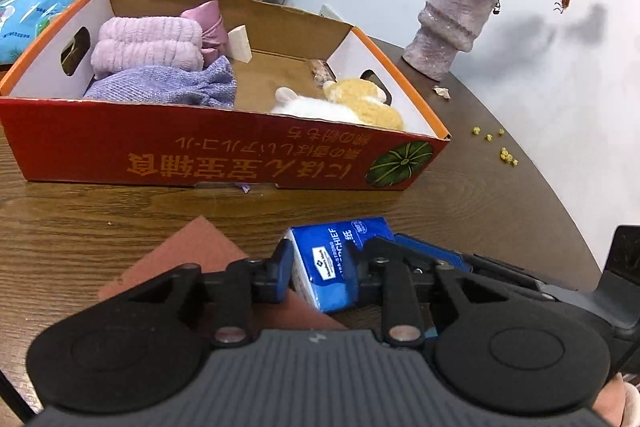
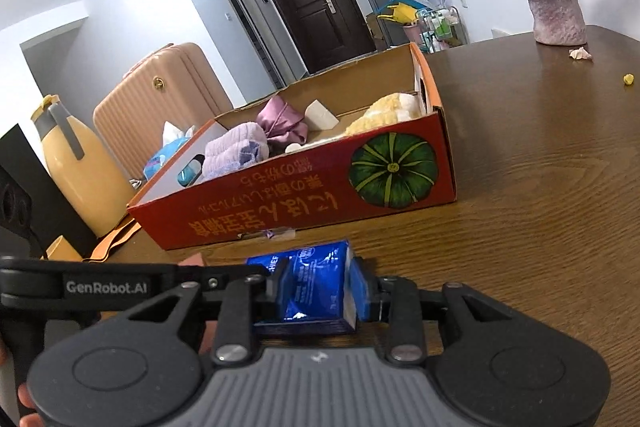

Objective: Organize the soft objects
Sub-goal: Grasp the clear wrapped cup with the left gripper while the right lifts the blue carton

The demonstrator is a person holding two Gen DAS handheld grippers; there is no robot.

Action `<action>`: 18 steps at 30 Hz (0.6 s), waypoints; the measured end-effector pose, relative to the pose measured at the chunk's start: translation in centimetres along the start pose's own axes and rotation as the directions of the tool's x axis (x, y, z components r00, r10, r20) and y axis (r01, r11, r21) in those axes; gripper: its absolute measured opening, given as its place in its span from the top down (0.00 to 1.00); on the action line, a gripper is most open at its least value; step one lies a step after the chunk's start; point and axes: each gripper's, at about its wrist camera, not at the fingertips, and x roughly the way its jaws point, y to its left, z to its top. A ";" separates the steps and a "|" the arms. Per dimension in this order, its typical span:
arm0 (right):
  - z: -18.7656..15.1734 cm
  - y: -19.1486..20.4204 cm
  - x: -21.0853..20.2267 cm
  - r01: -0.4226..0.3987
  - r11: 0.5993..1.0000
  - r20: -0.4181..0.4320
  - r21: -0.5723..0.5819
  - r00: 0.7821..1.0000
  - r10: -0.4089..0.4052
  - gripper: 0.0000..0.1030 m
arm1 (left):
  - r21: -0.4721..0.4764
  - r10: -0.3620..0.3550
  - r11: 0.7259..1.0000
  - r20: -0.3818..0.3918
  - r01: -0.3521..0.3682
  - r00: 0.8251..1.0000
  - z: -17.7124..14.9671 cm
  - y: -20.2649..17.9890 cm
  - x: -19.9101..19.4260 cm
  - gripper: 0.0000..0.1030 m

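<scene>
A blue tissue pack [image 1: 332,267] sits low over the wooden table, just in front of the red cardboard box [image 1: 200,155]. My left gripper [image 1: 320,267] is shut on one end of it. My right gripper [image 2: 316,287] is shut on the other end [image 2: 316,283]. The right gripper's blue finger and black body show to the right in the left wrist view [image 1: 432,251]. The box [image 2: 304,195] holds pink rolled towels [image 1: 148,47], a purple cloth [image 1: 172,87], a mauve pouch [image 1: 208,27], a white wedge [image 1: 240,45] and a yellow-white plush [image 1: 352,103].
A reddish-brown mat [image 1: 192,251] lies under my left gripper. A stone vase of dried roses [image 1: 452,23] stands at the table's far right, with petals and yellow crumbs [image 1: 504,151] nearby. A yellow jug [image 2: 80,163], a black speaker and a pink suitcase [image 2: 160,95] stand left of the box.
</scene>
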 end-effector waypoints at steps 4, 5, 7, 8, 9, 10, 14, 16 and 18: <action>0.1 0.9 -1.2 -0.003 1.000 0.019 -0.015 1.000 0.004 0.72 | 0.010 -0.007 1.000 0.050 0.007 0.999 0.0 -0.7 -2.0 0.75; 0.2 1.4 -1.9 -0.009 1.000 0.036 -0.024 0.999 0.010 0.72 | 0.022 -0.016 1.000 0.076 0.014 0.997 -0.1 -0.9 -3.2 0.75; 0.5 2.5 -3.3 -0.034 0.998 0.059 -0.048 0.998 0.036 0.72 | 0.024 -0.025 0.999 0.113 0.023 0.993 -0.3 -0.9 -5.4 0.75; 0.6 3.3 -3.9 -0.047 0.997 0.066 -0.065 0.996 0.051 0.72 | 0.018 -0.032 0.999 0.125 0.030 0.992 -0.5 -0.6 -6.4 0.75; 0.6 4.1 -4.2 -0.057 0.995 0.066 -0.081 0.996 0.062 0.72 | 0.002 -0.032 0.999 0.128 0.032 0.991 -0.8 -0.2 -7.3 0.75; 0.4 4.8 -4.4 -0.067 0.993 0.059 -0.098 0.996 0.073 0.72 | -0.018 -0.027 0.999 0.124 0.029 0.992 -1.2 0.3 -7.9 0.75; -1.0 6.9 -3.4 -0.097 0.988 0.001 -0.121 0.995 0.098 0.70 | -0.089 0.012 0.996 0.080 -0.005 0.997 -3.2 2.6 -8.9 0.75; -1.6 7.5 -2.5 -0.091 0.988 -0.020 -0.128 0.996 0.089 0.68 | -0.103 0.012 0.995 0.061 -0.006 0.998 -3.8 3.4 -9.2 0.74; -2.0 8.1 -2.2 -0.078 0.988 -0.012 -0.132 0.997 0.077 0.56 | -0.101 0.018 0.995 0.090 -0.009 0.996 -4.3 3.9 -10.2 0.62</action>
